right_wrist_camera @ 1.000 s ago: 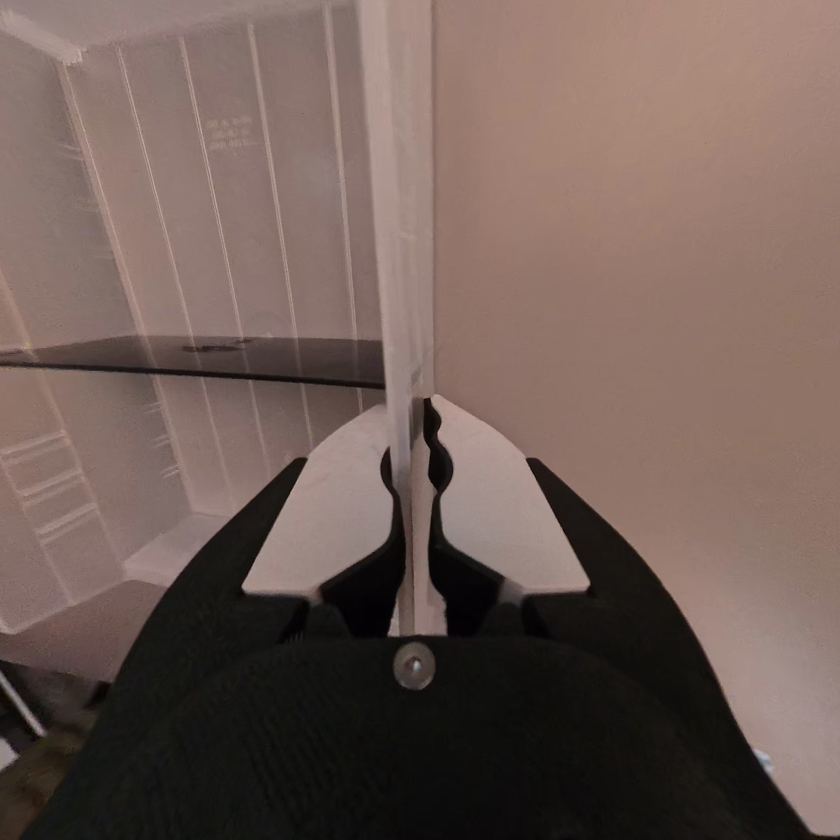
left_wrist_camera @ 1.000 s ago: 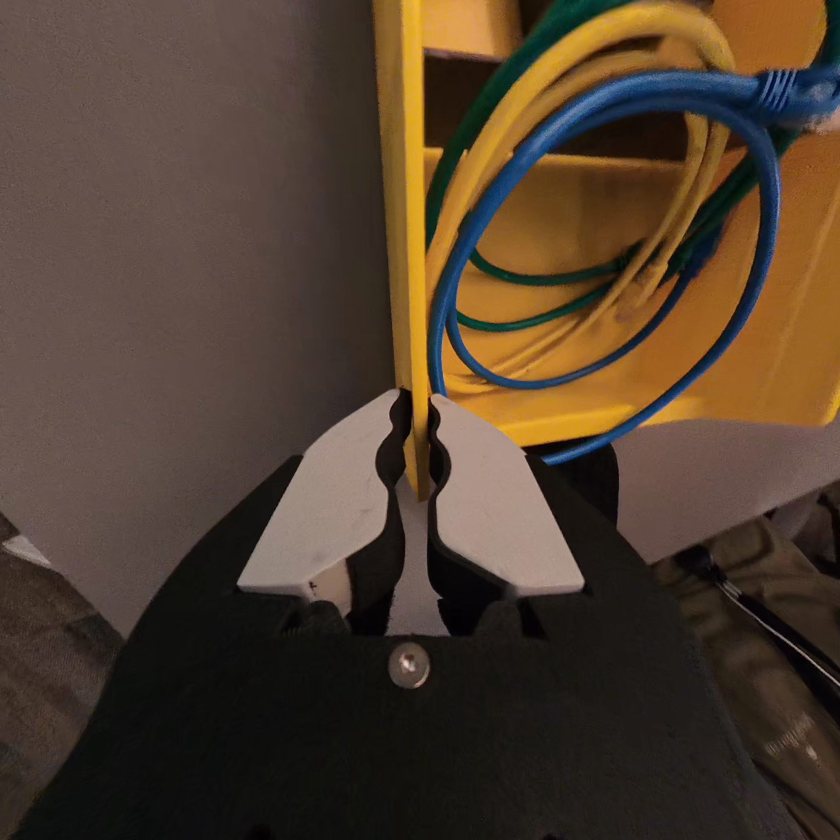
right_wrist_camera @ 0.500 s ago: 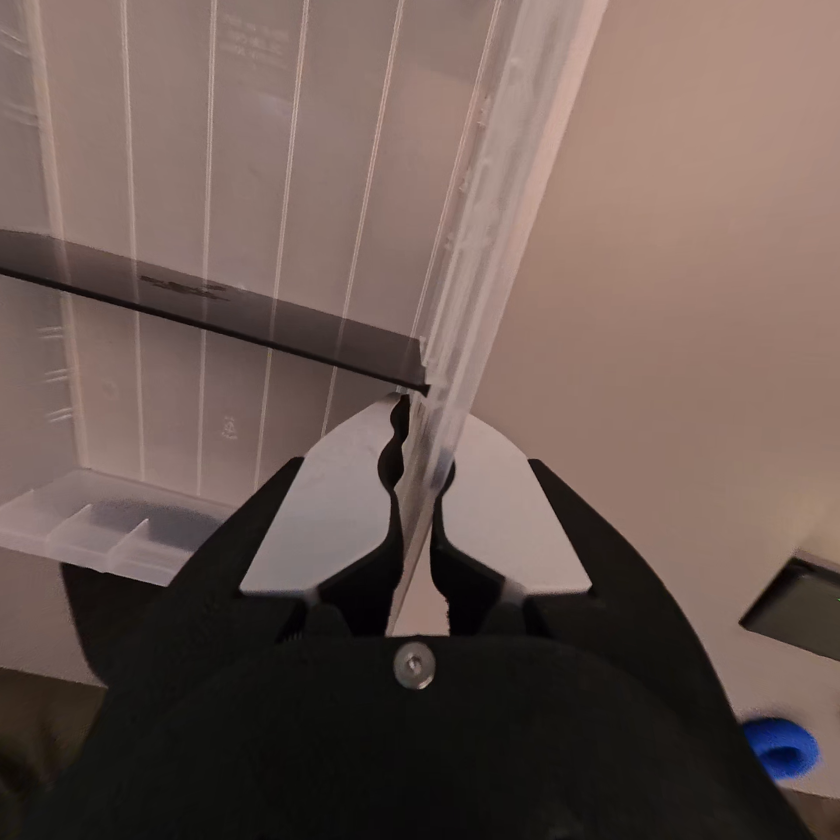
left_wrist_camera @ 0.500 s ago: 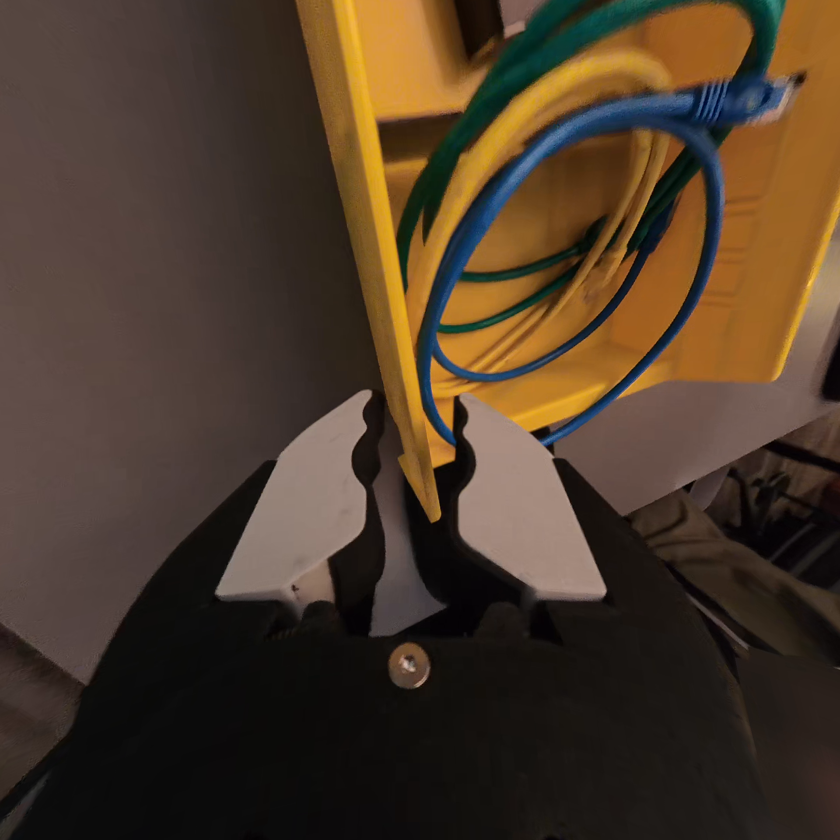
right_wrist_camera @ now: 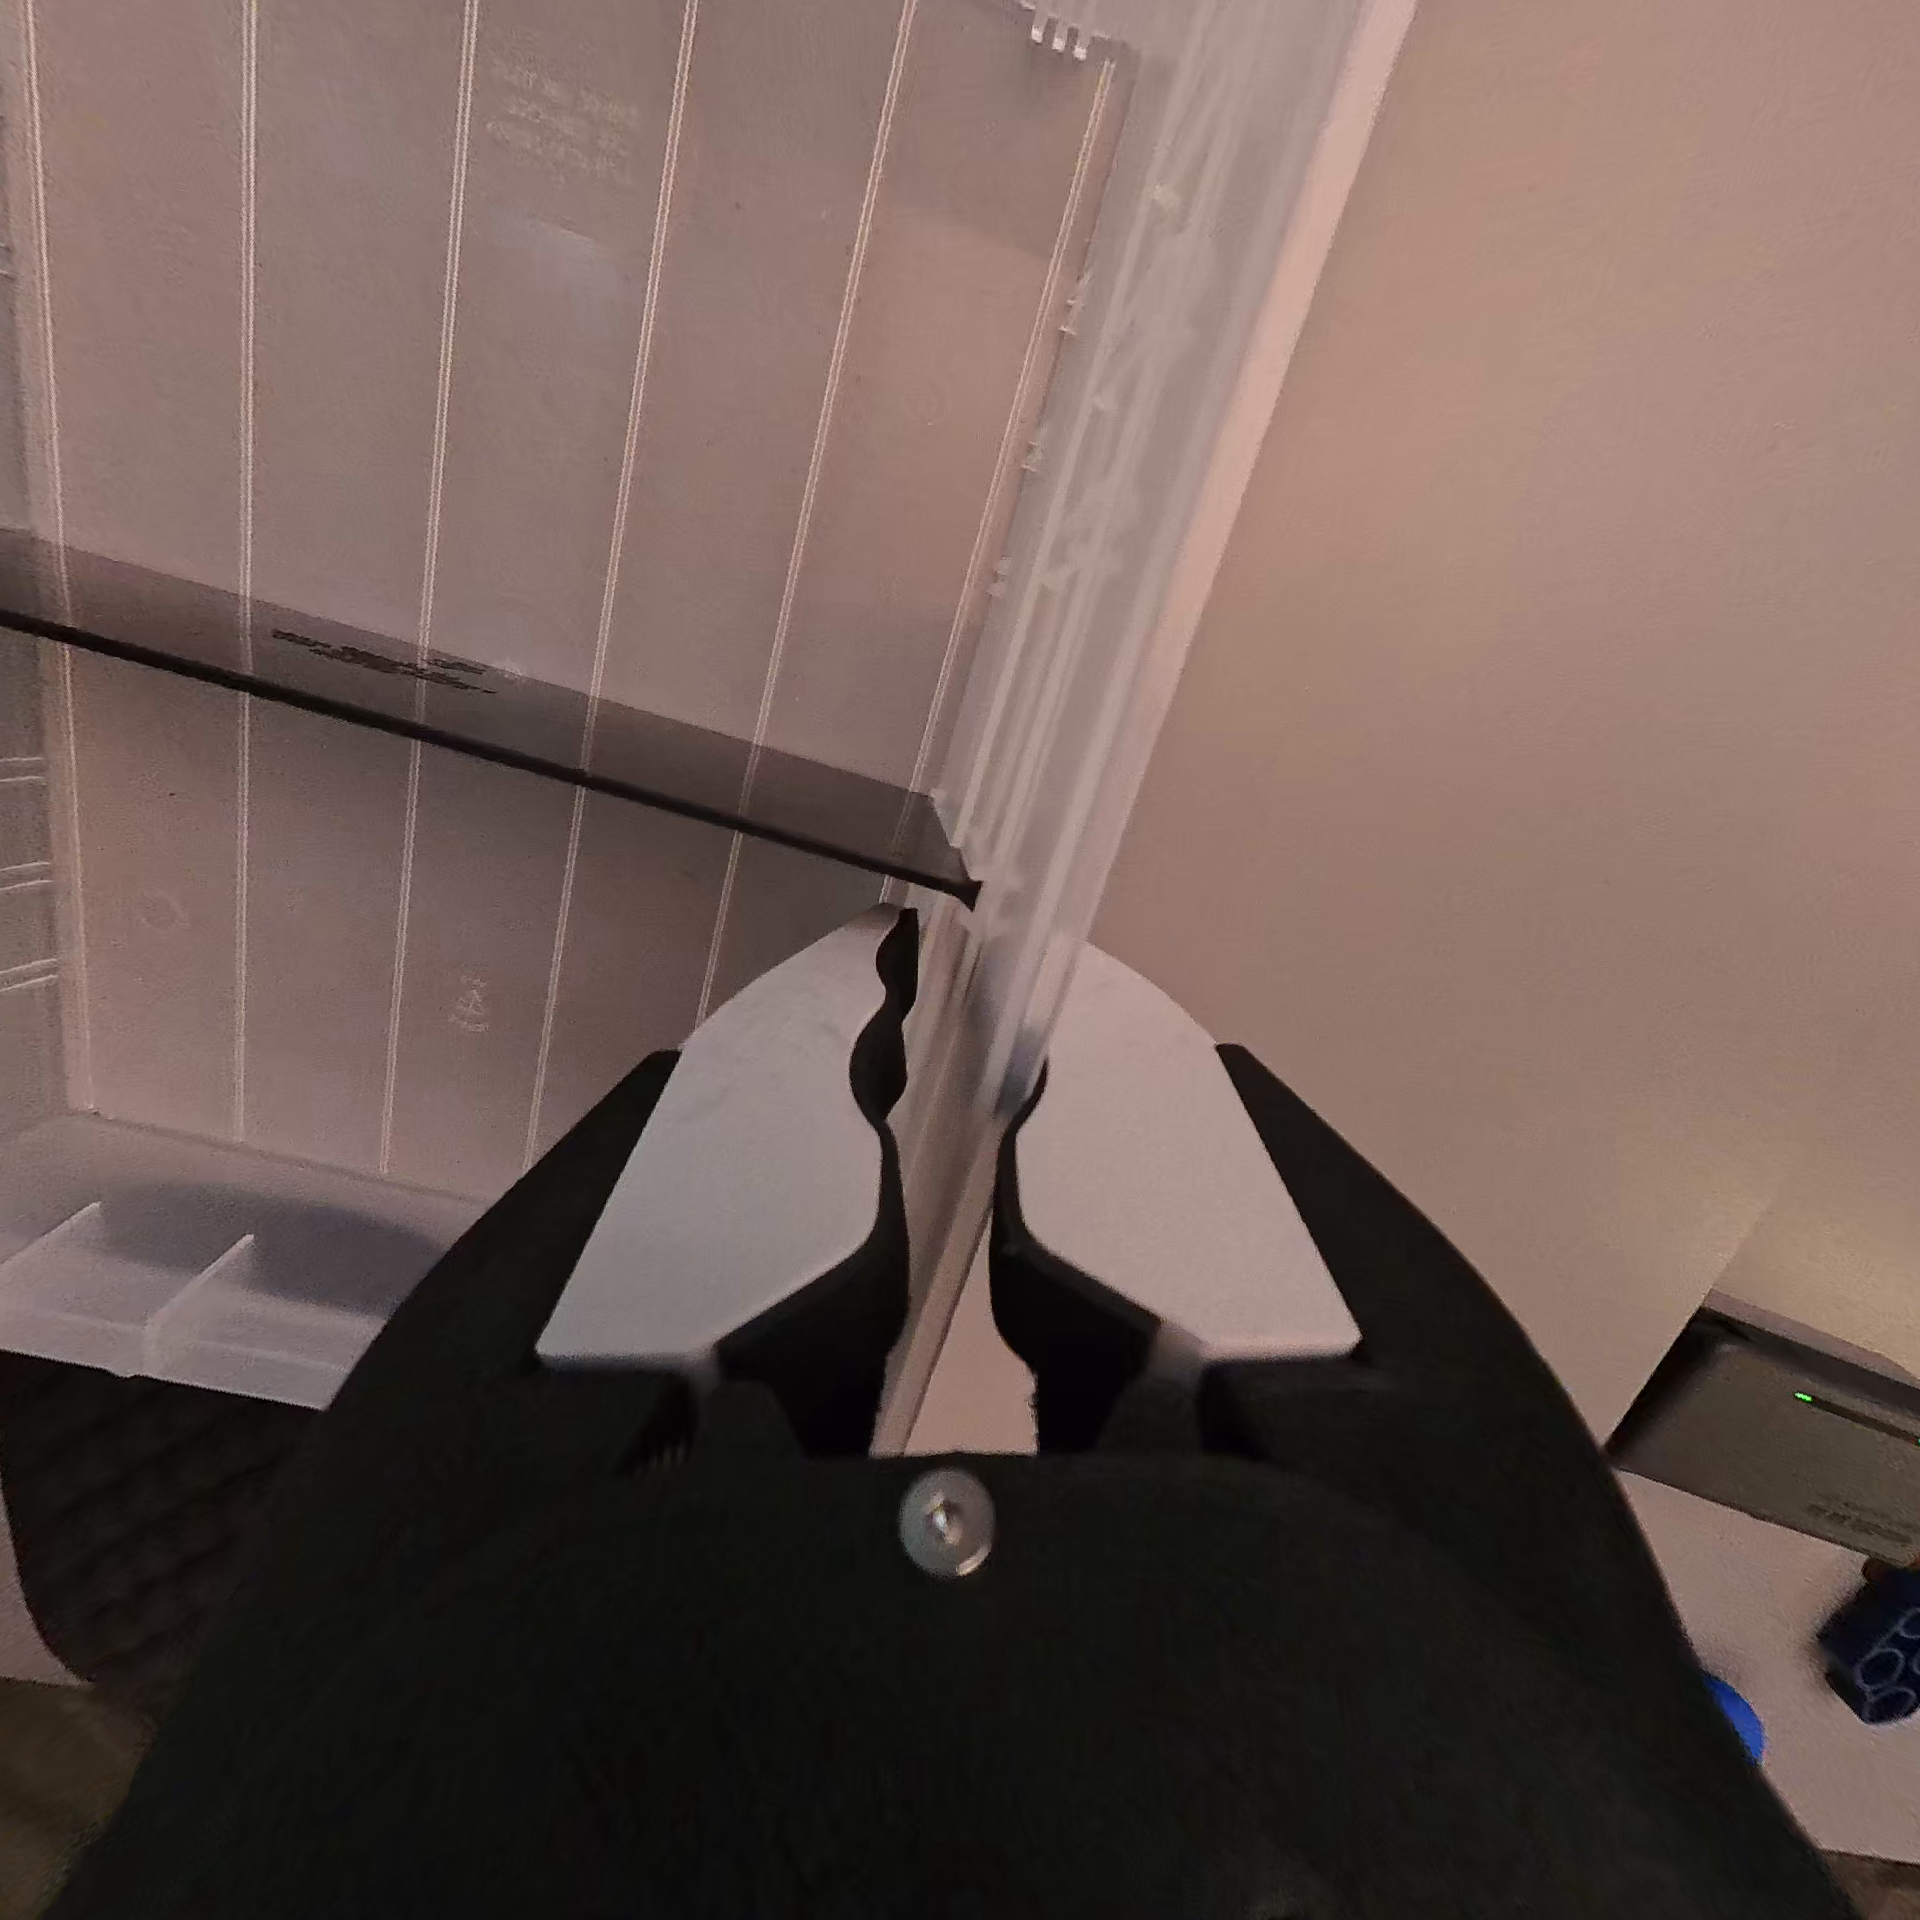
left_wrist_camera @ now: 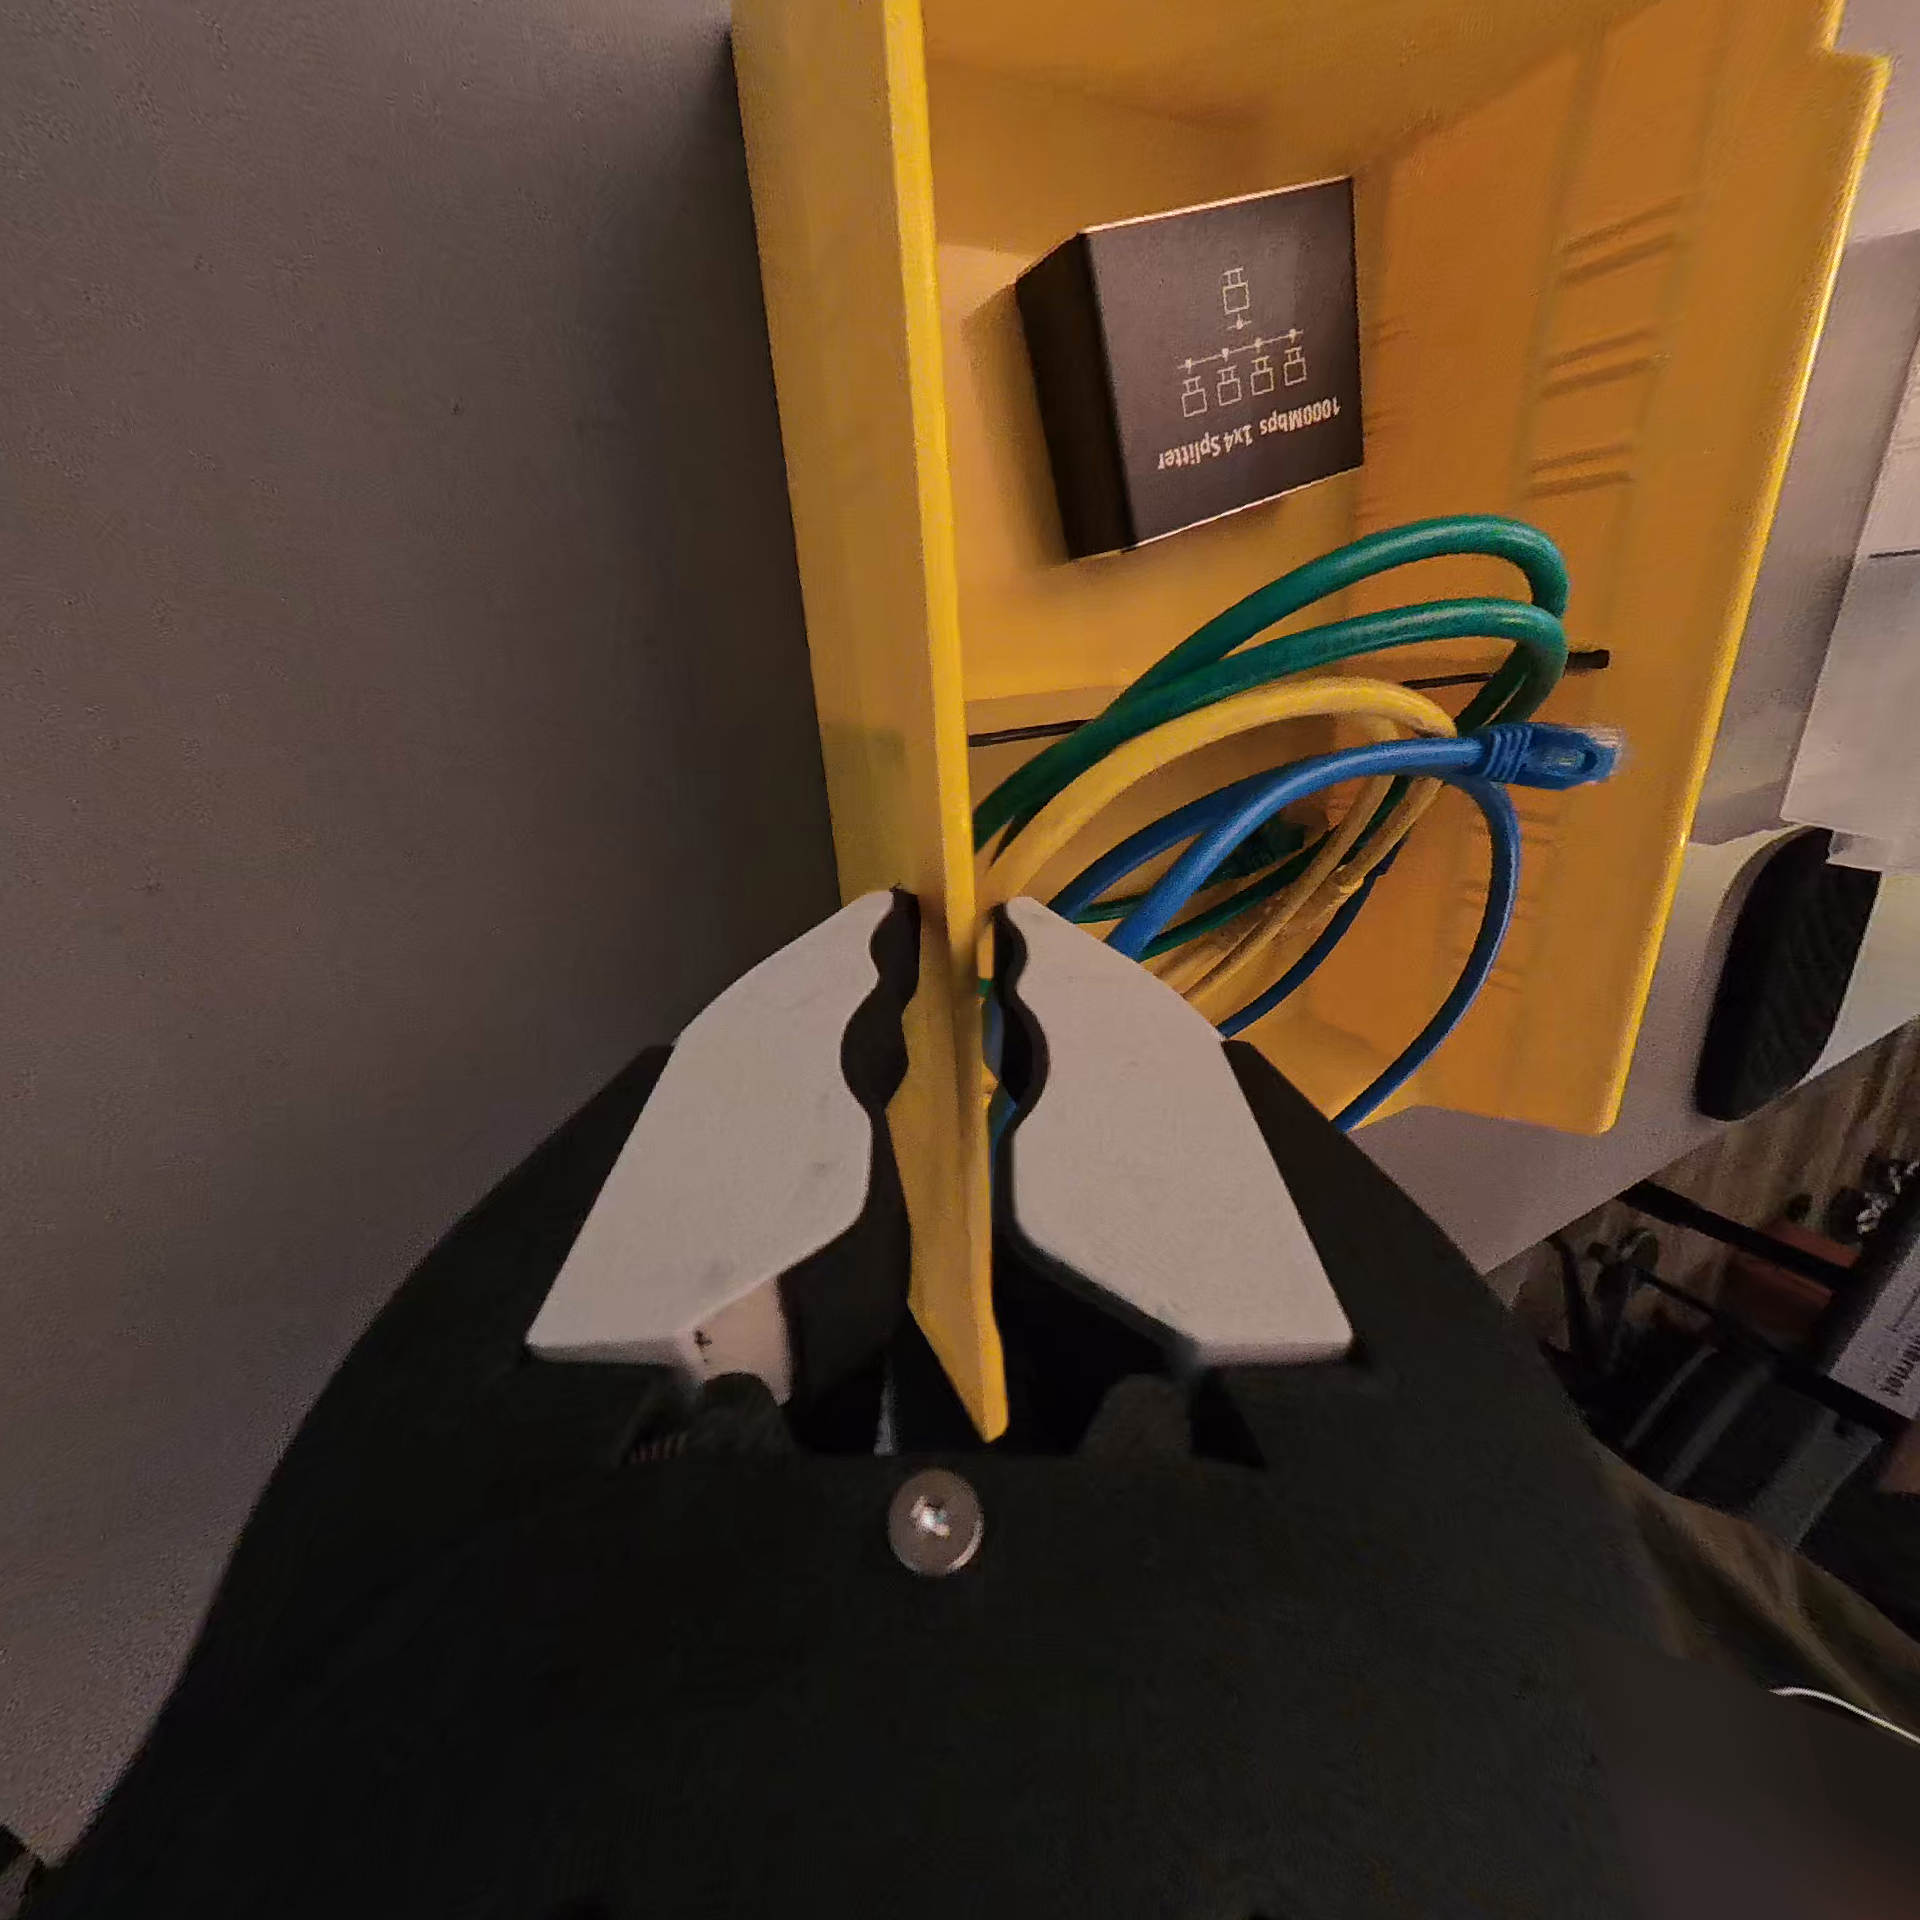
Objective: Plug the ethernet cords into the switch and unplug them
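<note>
A yellow bin (left_wrist_camera: 1455,312) holds a black box-shaped switch (left_wrist_camera: 1216,364) and loose coils of green cord (left_wrist_camera: 1351,582), yellow cord (left_wrist_camera: 1195,727) and blue cord (left_wrist_camera: 1507,935). A blue plug (left_wrist_camera: 1548,753) points right, free of the switch. My left gripper (left_wrist_camera: 948,904) is shut on the bin's left wall (left_wrist_camera: 883,416). My right gripper (right_wrist_camera: 971,966) is shut on the right wall (right_wrist_camera: 1122,520) of a clear plastic bin with a thin black divider (right_wrist_camera: 520,707) across it. No cord or switch shows in the right wrist view.
A pale tabletop (left_wrist_camera: 364,623) lies left of the yellow bin, and a black oval thing (left_wrist_camera: 1787,966) to its right. In the right wrist view a grey device with a green light (right_wrist_camera: 1787,1455) and blue objects (right_wrist_camera: 1881,1673) sit at the lower right. Spacing between my two grippers at the tips: around 75 centimeters.
The yellow bin has swung in the left view, so the switch now shows. The left jaws loosened half a second ago and have closed again. The clear bin has tilted rightward.
</note>
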`<state>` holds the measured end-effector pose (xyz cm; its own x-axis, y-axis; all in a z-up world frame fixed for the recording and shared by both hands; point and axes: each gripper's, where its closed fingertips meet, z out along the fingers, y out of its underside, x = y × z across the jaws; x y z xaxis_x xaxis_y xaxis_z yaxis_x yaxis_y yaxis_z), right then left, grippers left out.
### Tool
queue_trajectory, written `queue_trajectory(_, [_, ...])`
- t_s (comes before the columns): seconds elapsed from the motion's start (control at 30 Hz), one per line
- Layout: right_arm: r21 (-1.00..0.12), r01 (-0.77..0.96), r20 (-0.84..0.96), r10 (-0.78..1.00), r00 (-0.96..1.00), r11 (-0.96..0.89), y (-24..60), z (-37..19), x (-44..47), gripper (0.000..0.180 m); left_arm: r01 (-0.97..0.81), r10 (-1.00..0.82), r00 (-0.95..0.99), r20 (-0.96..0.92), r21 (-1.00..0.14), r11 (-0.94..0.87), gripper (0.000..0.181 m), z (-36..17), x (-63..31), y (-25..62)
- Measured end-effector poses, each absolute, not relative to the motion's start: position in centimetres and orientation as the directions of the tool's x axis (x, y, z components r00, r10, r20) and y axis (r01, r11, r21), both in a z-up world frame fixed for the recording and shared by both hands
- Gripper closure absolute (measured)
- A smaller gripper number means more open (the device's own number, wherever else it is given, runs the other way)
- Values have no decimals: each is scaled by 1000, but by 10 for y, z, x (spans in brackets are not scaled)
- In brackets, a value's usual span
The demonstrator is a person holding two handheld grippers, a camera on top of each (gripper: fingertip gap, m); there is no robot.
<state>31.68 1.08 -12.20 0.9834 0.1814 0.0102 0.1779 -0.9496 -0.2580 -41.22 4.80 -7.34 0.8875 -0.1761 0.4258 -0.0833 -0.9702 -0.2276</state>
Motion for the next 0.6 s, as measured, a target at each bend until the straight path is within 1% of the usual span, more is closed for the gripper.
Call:
queue_trajectory(0.03, [-260, 182, 14, 185, 983, -948, 11, -122, 317, 167, -76, -173, 892, 417, -239, -968, 172, -73, -416, 49])
queue_trajectory(0.2, [-243, 202, 32, 200, 979, -949, 11, -122, 323, 166, -13, -119, 920, 372, -275, -961, 173, -73, -437, 56])
queue_trajectory(0.4, [-251, 191, 15, 193, 981, -949, 6, -122, 329, 168, 44, -67, 909, 411, -253, -966, 172, -73, -449, 43])
queue_trajectory(0.53, [-279, 174, 8, 179, 984, -944, 1, -122, 332, 168, 147, 15, 895, 445, -263, -954, 171, -72, -467, 42])
queue_trajectory(0.6, [-305, 172, 9, 178, 984, -937, 2, -122, 332, 168, 183, 36, 867, 497, -250, -951, 168, -73, -469, 41])
